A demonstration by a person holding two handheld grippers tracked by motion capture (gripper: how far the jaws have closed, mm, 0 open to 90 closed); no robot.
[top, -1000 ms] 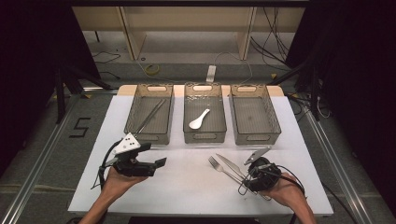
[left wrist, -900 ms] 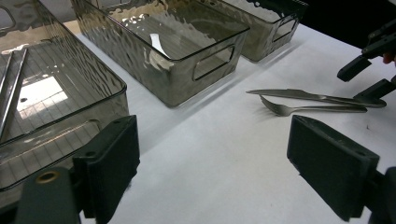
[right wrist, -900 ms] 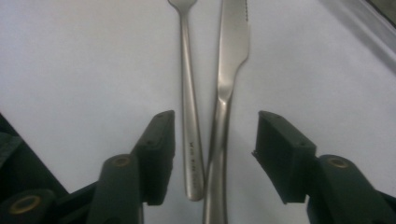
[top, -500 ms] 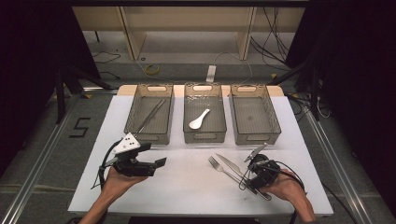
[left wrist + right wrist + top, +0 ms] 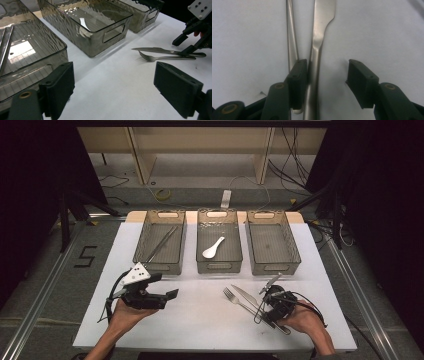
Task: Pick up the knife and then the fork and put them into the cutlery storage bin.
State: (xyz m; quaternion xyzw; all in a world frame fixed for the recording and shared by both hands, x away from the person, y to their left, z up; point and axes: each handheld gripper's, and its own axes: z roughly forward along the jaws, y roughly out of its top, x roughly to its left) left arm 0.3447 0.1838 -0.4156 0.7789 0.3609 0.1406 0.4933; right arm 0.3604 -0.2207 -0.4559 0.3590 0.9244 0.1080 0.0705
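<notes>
Knife [image 5: 318,50] lies near the worktop's [image 5: 200,320] front right corner, its handle between the jaws of the right hand-held gripper [image 5: 325,75], which have just been closing but are still spread: the left pad [image 5: 298,75] sits against the handle, wedged between it and the fork [image 5: 291,37] alongside, while the right pad stands clear. To do this pick well, I judge the jaws should close squarely across the handle alone, keeping the fork's stem outside the left pad, then lift straight up so the fork is not dragged. The knife's long axis runs diagonally, blade pointing toward the back left, handle toward the front right corner; the fork lies nearly parallel, just beside it. The left hand-held gripper [image 5: 162,292], jaws spread and holding nothing, rests near the front left. Three bins [image 5: 219,265] line the back edge.
</notes>
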